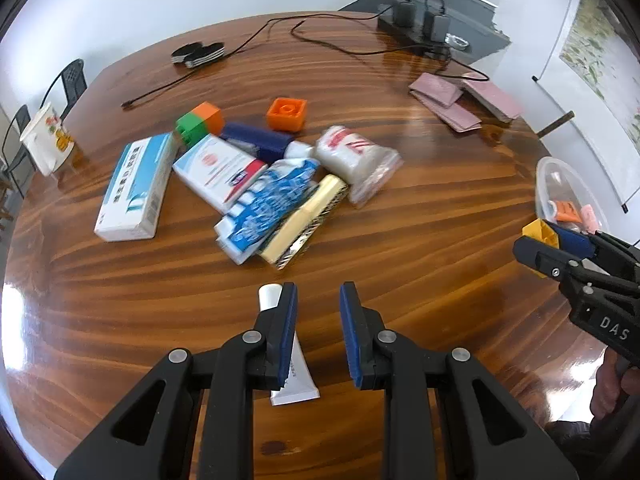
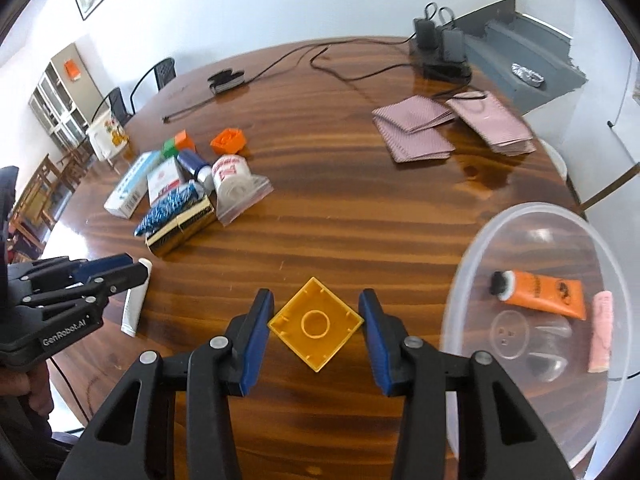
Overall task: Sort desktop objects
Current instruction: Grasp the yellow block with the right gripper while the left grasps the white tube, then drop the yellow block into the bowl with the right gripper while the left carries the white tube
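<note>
My right gripper (image 2: 316,328) is shut on a yellow toy brick (image 2: 316,334), gripped by two opposite corners, hollow underside towards the camera, above the table beside a clear plastic tub (image 2: 472,264). The tub holds an orange tube (image 2: 540,292) and a pink item (image 2: 600,328). My left gripper (image 1: 318,328) is open, hovering over a white tube (image 1: 296,376) that lies partly under its left finger. A pile of boxes, packets and bricks (image 1: 256,176) lies ahead on the wooden table (image 1: 420,232).
An orange brick (image 1: 287,114) and a green-orange block (image 1: 200,122) sit behind the pile. Pink cloths (image 2: 448,128), chargers with cables (image 2: 440,52) and black pads (image 1: 198,54) lie at the far side. A printed cup (image 1: 48,140) stands at the left edge.
</note>
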`<state>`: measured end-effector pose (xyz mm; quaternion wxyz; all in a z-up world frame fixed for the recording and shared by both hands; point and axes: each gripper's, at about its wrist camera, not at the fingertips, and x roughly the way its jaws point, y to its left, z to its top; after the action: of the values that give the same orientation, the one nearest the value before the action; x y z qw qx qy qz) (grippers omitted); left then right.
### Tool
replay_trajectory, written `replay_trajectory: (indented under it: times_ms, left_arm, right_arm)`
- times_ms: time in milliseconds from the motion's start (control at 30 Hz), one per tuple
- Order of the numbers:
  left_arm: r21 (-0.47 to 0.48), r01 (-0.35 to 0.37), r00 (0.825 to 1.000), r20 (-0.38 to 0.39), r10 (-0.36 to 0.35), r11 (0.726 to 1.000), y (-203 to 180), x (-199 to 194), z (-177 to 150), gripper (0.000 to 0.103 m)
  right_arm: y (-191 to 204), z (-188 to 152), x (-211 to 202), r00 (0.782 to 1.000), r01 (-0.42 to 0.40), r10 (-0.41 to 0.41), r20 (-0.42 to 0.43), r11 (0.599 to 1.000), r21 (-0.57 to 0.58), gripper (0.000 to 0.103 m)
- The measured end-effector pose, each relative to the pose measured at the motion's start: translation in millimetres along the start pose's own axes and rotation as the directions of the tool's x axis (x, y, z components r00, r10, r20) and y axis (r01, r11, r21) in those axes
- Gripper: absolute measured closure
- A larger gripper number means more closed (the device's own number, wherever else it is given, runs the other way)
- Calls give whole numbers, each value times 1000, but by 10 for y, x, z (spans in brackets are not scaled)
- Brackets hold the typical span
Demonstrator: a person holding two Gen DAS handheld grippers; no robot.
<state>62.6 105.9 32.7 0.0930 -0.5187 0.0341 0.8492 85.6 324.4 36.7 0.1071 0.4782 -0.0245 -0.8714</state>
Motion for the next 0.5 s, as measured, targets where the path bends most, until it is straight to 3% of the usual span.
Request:
replay_trajectory:
  times_ms: [167,400,500]
  left_arm:
    - [17,15,1000,16,-15,1000,-147,-38,60,79]
    - [-61,-27,1000,0,27,998,5,3,3,78]
    - [-96,-53,998,-31,50,994,108,81,-72,70]
  right_arm:
    - [-162,-18,-207,999,21,-22,47,1000,19,55]
    - [-411,-110,-344,997,34,-39,67,997,68,55]
    - [-505,-149,-346,997,44,-50,64,995,92,55]
